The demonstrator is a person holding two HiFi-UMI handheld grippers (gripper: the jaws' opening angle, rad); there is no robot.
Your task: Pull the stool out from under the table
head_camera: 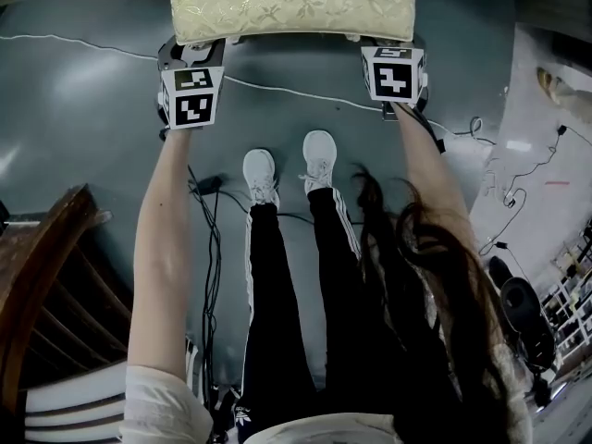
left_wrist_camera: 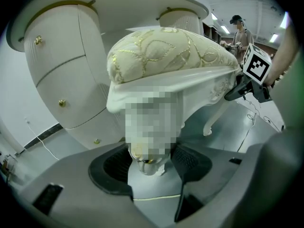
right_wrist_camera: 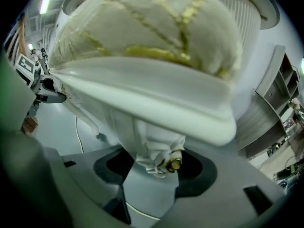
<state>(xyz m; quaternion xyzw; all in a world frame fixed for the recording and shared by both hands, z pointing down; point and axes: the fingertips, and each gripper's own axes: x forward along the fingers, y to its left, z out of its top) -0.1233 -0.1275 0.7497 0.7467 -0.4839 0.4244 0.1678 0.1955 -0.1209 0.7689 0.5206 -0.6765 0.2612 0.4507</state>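
The stool (head_camera: 292,6) has a cream cushion with gold embroidery and a white frame; it stands on the grey floor at the top of the head view. My left gripper (head_camera: 196,52) is at its near left corner and my right gripper (head_camera: 396,54) at its near right corner, fingertips tucked under the seat edge. In the left gripper view the jaws (left_wrist_camera: 151,163) close round a white carved stool leg (left_wrist_camera: 148,160), pads against both sides. The right gripper (right_wrist_camera: 159,165) likewise clamps a leg (right_wrist_camera: 156,156) with a gold fitting. Behind the stool stands the white table (left_wrist_camera: 61,70).
A dark wooden chair (head_camera: 46,276) stands at the lower left. Cables (head_camera: 208,248) run over the floor by the person's white shoes (head_camera: 262,174). Shelves and clutter (head_camera: 555,303) line the right side. Another person (left_wrist_camera: 239,32) stands far back.
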